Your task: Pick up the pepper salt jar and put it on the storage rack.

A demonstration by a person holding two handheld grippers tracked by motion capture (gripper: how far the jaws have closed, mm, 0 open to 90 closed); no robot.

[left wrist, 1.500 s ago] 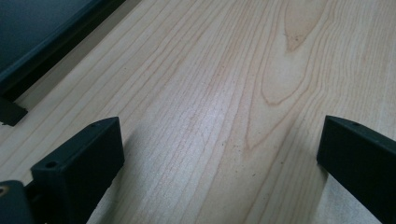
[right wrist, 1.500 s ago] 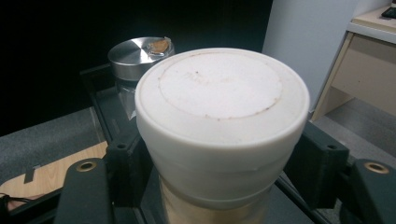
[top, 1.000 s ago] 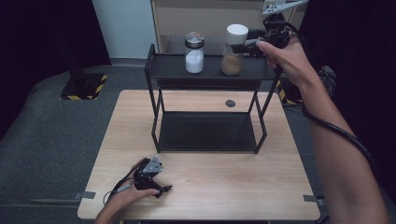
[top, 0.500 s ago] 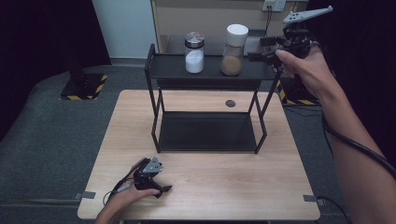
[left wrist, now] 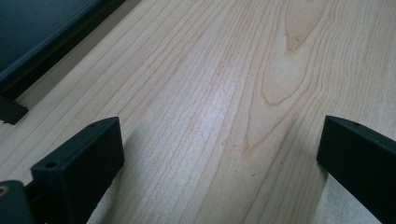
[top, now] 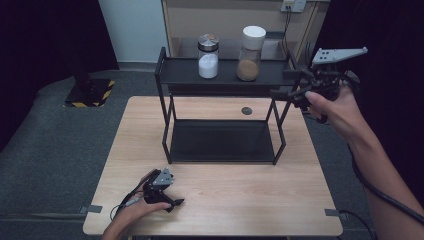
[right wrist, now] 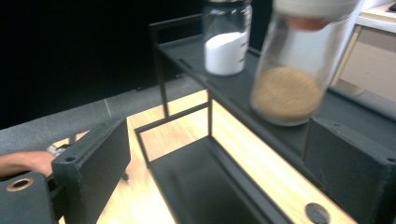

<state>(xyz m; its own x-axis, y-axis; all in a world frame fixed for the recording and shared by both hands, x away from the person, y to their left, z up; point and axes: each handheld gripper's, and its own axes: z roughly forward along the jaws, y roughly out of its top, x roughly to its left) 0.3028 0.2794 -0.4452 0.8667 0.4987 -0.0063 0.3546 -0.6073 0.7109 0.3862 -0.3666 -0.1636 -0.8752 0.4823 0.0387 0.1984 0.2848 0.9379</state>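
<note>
While L gripper (top: 172, 202) rests on table (top: 250, 200), R gripper (top: 285, 93) held level, empty.

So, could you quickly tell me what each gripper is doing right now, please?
Left gripper: open, empty, over the table.
Right gripper: open, empty, jaws just been opening.

Probably a lab — lone wooden table (top: 250, 200), dark curtains (top: 45, 40), hazard-taped floor base (top: 92, 92)

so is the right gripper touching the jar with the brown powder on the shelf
Apart. The high view shows the right gripper off the shelf's right end, open air between it and the brown-powder jar; its jaws, just opening, hold nothing.
</note>
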